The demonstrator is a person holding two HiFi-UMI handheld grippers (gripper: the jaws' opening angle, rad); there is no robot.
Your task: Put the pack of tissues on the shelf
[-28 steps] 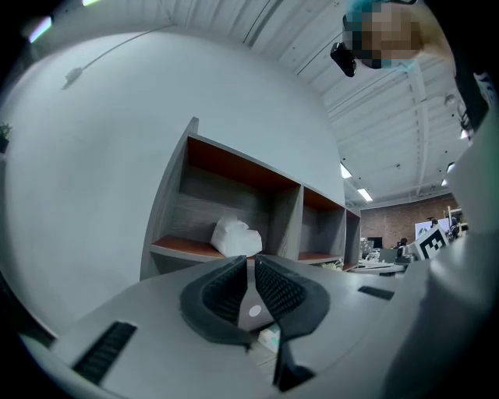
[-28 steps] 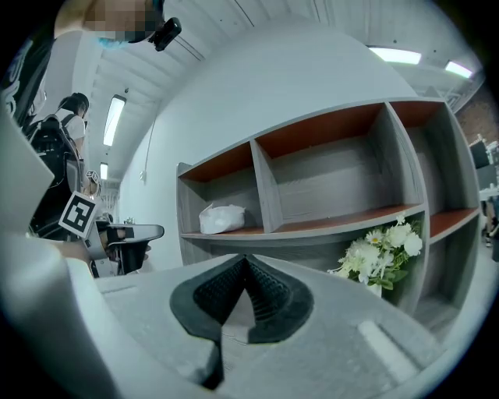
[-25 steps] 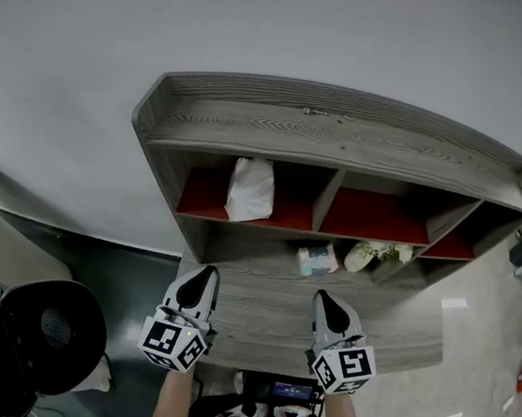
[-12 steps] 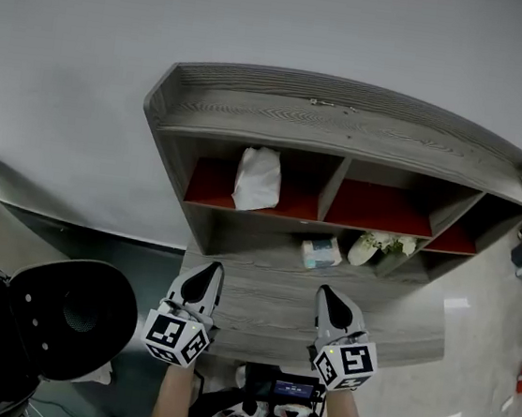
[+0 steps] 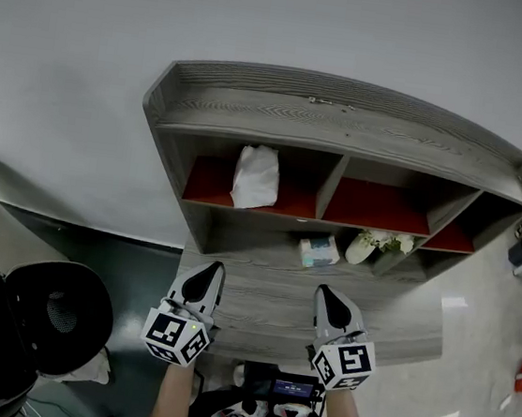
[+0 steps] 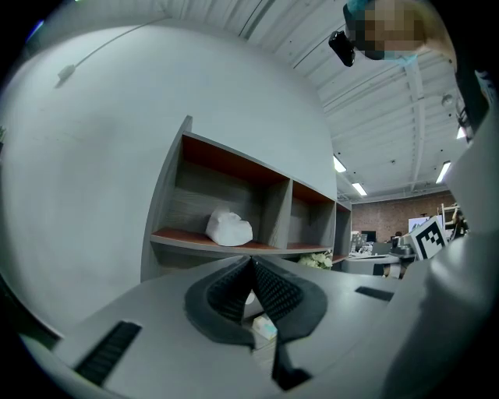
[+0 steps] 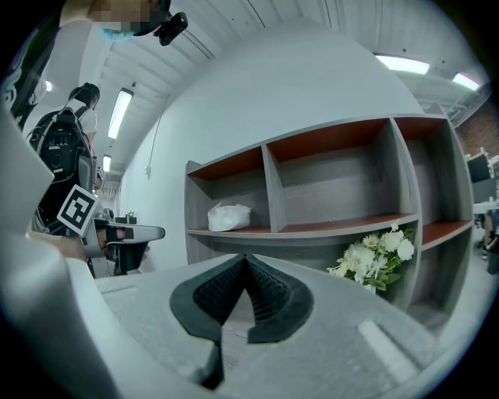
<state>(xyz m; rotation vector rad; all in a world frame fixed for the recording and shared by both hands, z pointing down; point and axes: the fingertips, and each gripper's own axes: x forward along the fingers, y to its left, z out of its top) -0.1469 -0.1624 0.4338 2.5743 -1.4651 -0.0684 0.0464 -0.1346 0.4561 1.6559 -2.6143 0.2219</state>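
Note:
The pack of tissues (image 5: 318, 250), pale blue and white, lies on the grey wooden desk (image 5: 267, 312) at the back, under the shelf unit (image 5: 346, 133). In the left gripper view a piece of the pack (image 6: 263, 330) shows low down, behind the jaws. My left gripper (image 5: 207, 274) (image 6: 251, 262) hovers over the desk's front left, shut and empty. My right gripper (image 5: 326, 295) (image 7: 246, 259) hovers at the front right, also shut and empty. Both sit well short of the pack.
A white crumpled bag (image 5: 256, 178) (image 7: 228, 217) lies in the shelf's left red-floored compartment; the middle compartment (image 5: 379, 208) holds nothing. White flowers (image 5: 379, 246) (image 7: 376, 255) stand right of the pack. A black round chair (image 5: 50, 314) is at the left. A person stands far left in the right gripper view.
Both grippers stay almost where they were over the desk front. The head view has shifted slightly, and the black chair at the left has moved about.

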